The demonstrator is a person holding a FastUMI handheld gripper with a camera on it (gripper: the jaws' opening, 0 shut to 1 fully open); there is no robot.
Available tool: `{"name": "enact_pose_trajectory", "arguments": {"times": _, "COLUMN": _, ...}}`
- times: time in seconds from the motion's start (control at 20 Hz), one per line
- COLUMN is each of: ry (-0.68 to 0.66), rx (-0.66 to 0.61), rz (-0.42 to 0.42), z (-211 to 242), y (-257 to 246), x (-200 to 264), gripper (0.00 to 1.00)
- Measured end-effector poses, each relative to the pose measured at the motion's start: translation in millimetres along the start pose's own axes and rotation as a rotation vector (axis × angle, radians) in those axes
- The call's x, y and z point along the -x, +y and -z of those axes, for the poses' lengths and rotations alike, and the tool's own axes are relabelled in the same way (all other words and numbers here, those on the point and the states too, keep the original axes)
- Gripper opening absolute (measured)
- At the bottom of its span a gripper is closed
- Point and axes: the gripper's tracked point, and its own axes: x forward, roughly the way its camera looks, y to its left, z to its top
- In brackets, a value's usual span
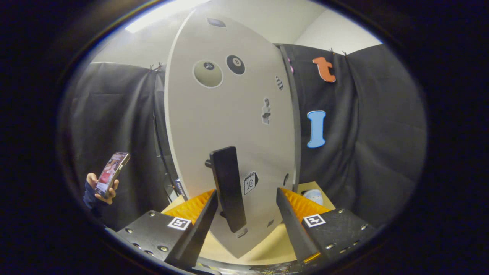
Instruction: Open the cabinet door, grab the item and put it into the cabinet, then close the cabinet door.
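A pale grey, flat cabinet door (pixel 229 126), dotted with small stickers, stands upright straight ahead of the tongs (pixel 247 206). A long, flat black bar handle (pixel 228 189) is fixed upright on the door's lower half, standing off it on a short peg. The tongs are spread wide and hold nothing. Their two fingers flank the handle: it sits between them, closer to the left finger and apparently just short of contact, well apart from the right.

The door's right edge meets a darker grey cabinet side panel (pixel 293 126), so the door looks shut or nearly so. Beneath it lies a light wooden table (pixel 263 250). Beyond the right finger, a small pale rounded item (pixel 314 196) rests on the table; what it is cannot be told. Off to the left, a person's hand (pixel 102 188) holds a phone (pixel 111 172).

The step in hand appears to be the first: opening the door. The next move likely calls for closing the fingers on the handle, then pulling outward along the hinge's arc.
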Motion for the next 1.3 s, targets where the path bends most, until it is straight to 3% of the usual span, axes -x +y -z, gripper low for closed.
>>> {"name": "enact_pose_trajectory", "arguments": {"times": 0.6, "ry": 0.012, "rx": 0.032, "rz": -0.189, "z": 8.7, "y": 49.7, "x": -65.8, "gripper": 1.00}}
{"name": "enact_pose_trajectory", "arguments": {"times": 1.15, "ry": -0.002, "rx": 0.019, "rz": -0.280, "z": 11.2, "y": 99.5, "x": -128.2, "gripper": 0.99}}
{"name": "enact_pose_trajectory", "arguments": {"times": 1.3, "ry": -0.008, "rx": 0.024, "rz": -0.270, "z": 9.5, "y": 103.4, "x": -140.0, "gripper": 1.00}}
